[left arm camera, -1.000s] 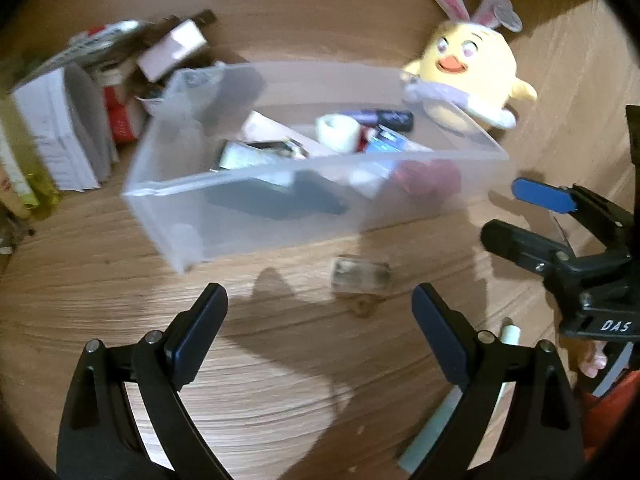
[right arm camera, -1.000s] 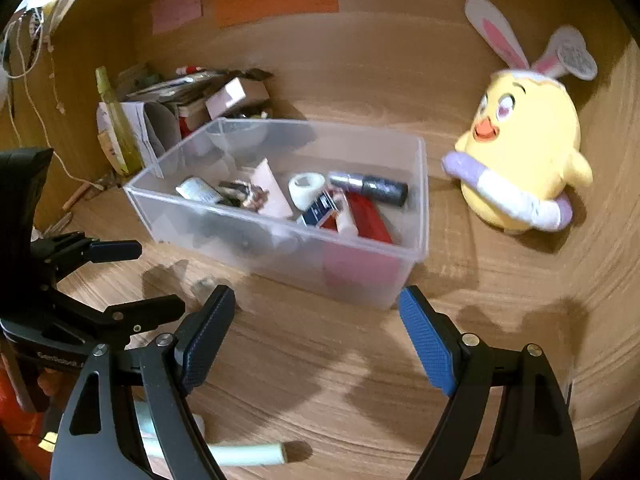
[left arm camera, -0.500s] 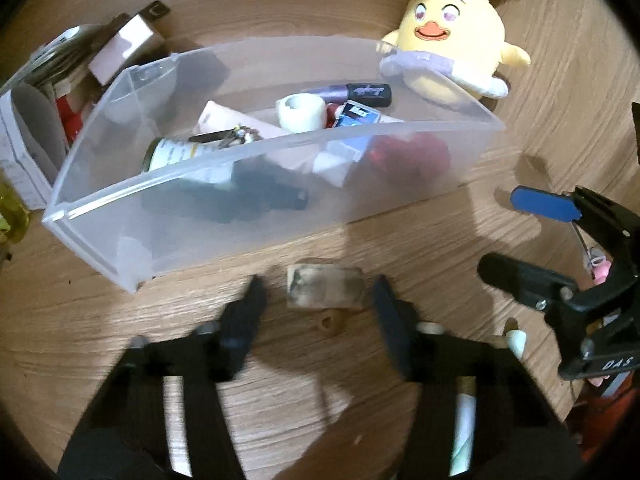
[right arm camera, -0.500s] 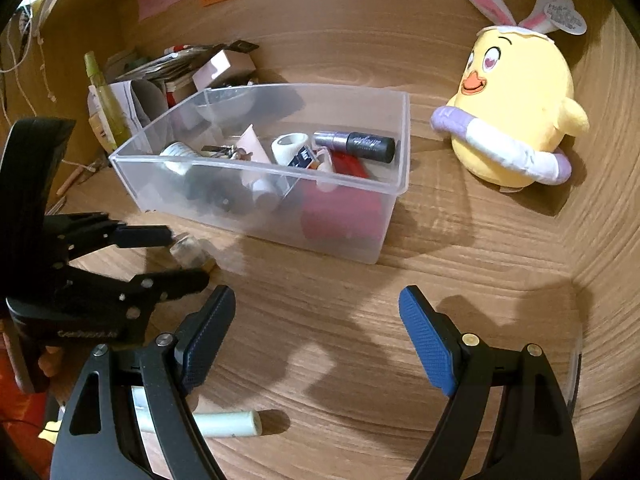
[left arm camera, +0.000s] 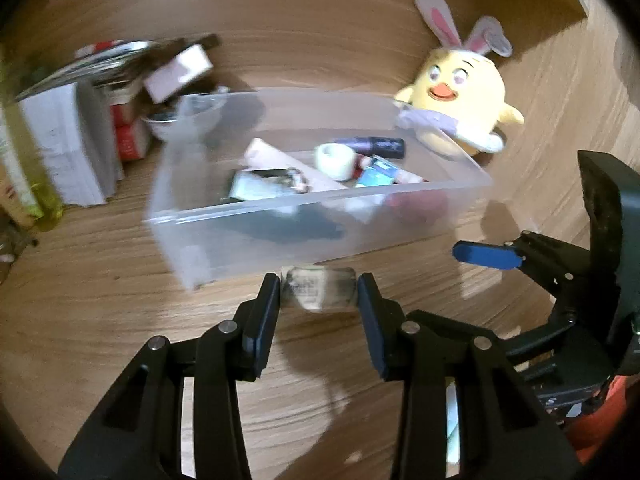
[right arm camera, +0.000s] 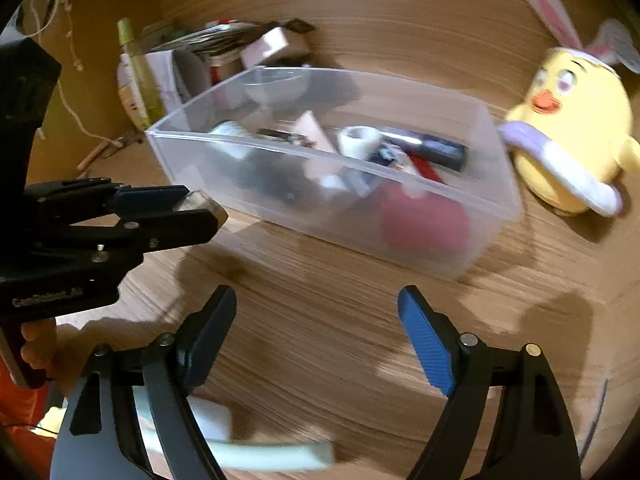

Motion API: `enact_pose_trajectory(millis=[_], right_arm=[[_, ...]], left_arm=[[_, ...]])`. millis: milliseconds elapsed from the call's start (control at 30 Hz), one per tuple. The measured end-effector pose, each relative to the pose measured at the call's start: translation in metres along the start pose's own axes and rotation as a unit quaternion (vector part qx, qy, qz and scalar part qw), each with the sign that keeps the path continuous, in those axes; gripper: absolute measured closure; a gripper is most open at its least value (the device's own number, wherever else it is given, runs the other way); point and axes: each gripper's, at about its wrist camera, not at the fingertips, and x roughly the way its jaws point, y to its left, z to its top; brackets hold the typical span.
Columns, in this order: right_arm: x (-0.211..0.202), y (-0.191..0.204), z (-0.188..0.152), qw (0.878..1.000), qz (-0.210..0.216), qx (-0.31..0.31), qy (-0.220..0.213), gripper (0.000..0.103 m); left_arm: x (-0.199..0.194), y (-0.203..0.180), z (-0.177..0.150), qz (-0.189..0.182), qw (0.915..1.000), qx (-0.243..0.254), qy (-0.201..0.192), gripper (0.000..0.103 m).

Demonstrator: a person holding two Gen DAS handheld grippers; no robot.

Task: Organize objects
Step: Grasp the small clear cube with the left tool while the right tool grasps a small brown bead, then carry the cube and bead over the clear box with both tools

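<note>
Now the left gripper (left arm camera: pixel 318 292) is clamped on the small clear bottle (left arm camera: pixel 318 289), held off the desk (left arm camera: pixel 100 304) just before the clear bin's (left arm camera: pixel 320 216) near wall, likely to drop it among the toiletries. The right gripper (right arm camera: pixel 316 324) hangs spread and empty, leaving the way clear.

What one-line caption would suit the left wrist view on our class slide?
Left gripper clamps a small clear bottle in front of the clear plastic bin of toiletries.

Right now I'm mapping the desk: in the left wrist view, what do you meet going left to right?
White paper stack → clear plastic bin → yellow chick plush → right gripper.
</note>
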Motion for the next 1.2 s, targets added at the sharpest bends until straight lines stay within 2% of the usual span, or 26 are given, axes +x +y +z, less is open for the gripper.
enact_pose_trajectory(millis=[67, 200, 267, 300, 467, 533, 833, 1200], right_arm=[[0.006, 0.009, 0.004, 1.000, 0.013, -0.008, 0.007, 0.037], [0.019, 0.026, 0.010, 0.999, 0.031, -0.020, 0.022, 0.046], [0.025, 0.033, 0.012, 0.998, 0.039, -0.028, 0.028, 0.055], [0.028, 0.036, 0.013, 0.998, 0.040, -0.033, 0.032, 0.058], [0.038, 0.047, 0.016, 0.998, 0.024, -0.050, 0.040, 0.085], [0.038, 0.049, 0.016, 0.997, 0.024, -0.054, 0.039, 0.091], [0.013, 0.034, 0.021, 0.999, 0.009, -0.035, -0.001, 0.091], [-0.033, 0.007, 0.046, 0.997, -0.010, -0.008, -0.070, 0.091]], left_arm=[[-0.006, 0.011, -0.003, 0.006, 0.9999, -0.010, -0.004, 0.064], [-0.016, 0.026, -0.013, 0.014, 0.9996, -0.022, -0.010, 0.064], [-0.019, 0.030, -0.015, 0.016, 0.9995, -0.026, -0.012, 0.064], [-0.020, 0.031, -0.016, 0.018, 0.9994, -0.026, -0.013, 0.064], [-0.023, 0.026, -0.019, 0.025, 0.9993, -0.014, -0.023, 0.064], [-0.025, 0.025, -0.019, 0.024, 0.9993, -0.013, -0.028, 0.064], [-0.033, 0.017, -0.005, 0.021, 0.9984, -0.009, -0.053, 0.064], [-0.041, 0.006, 0.021, 0.022, 0.9960, -0.008, -0.086, 0.064]])
